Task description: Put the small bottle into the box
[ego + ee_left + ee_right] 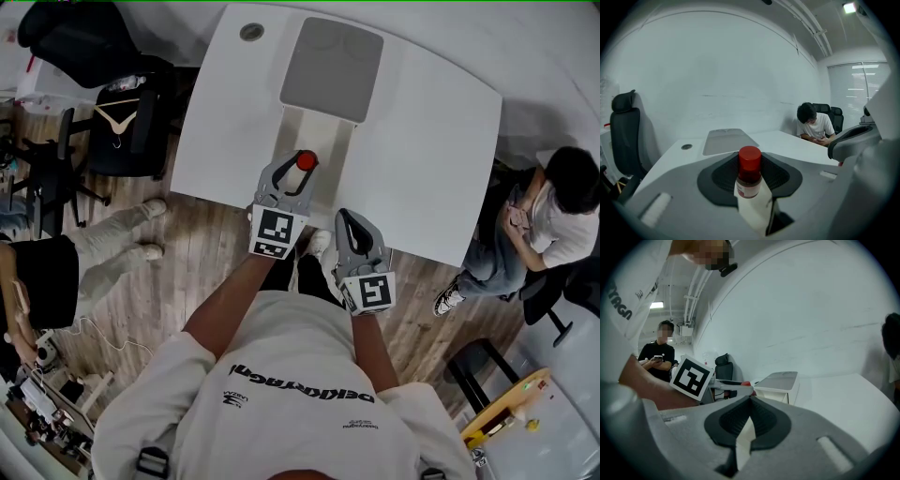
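White table (pixel 422 141); left tongs (pixel 298 171) pinching small bottle (pixel 750 171); right tongs (pixel 347 221) pressed together, empty

Grips small bottle (pixel 306 160) in left gripper (pixel 292 169) over table's (pixel 422 141) near edge; holds right gripper (pixel 349 218) closed, empty, beside it.

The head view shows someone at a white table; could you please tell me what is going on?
A person holds a gripper in each hand. The left gripper has the small bottle, red-capped, clamped between its jaws above the table, in front of the grey-topped box. The right gripper is empty, jaws together, beside it. The bottle is not yet in the box.
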A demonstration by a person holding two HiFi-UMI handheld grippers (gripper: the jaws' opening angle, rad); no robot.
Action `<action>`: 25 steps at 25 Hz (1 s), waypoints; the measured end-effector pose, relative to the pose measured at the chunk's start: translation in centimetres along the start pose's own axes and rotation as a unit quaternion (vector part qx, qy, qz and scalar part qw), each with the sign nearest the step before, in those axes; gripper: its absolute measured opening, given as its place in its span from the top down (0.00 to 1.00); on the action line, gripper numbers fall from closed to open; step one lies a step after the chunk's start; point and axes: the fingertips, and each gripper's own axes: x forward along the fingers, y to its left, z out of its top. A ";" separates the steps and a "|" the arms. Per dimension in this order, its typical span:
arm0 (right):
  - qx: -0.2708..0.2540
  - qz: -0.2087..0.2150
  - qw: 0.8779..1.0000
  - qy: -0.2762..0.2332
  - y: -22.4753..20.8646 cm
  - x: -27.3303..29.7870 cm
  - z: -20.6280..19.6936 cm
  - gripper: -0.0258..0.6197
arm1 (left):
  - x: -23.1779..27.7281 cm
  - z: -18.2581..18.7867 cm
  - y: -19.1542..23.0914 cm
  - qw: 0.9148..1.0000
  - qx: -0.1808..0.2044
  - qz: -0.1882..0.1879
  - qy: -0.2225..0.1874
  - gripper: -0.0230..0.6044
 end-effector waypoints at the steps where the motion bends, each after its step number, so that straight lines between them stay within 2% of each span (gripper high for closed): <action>1: 0.000 0.000 1.000 0.001 -0.1 0.0 -0.1 0.96 | 0.2 -0.1 0.0 1.000 0.000 0.000 0.001 0.73; 25: 0.005 -0.005 1.000 0.014 -1.4 1.2 -1.0 0.96 | 4.0 -1.6 1.0 1.000 0.007 0.003 0.026 0.73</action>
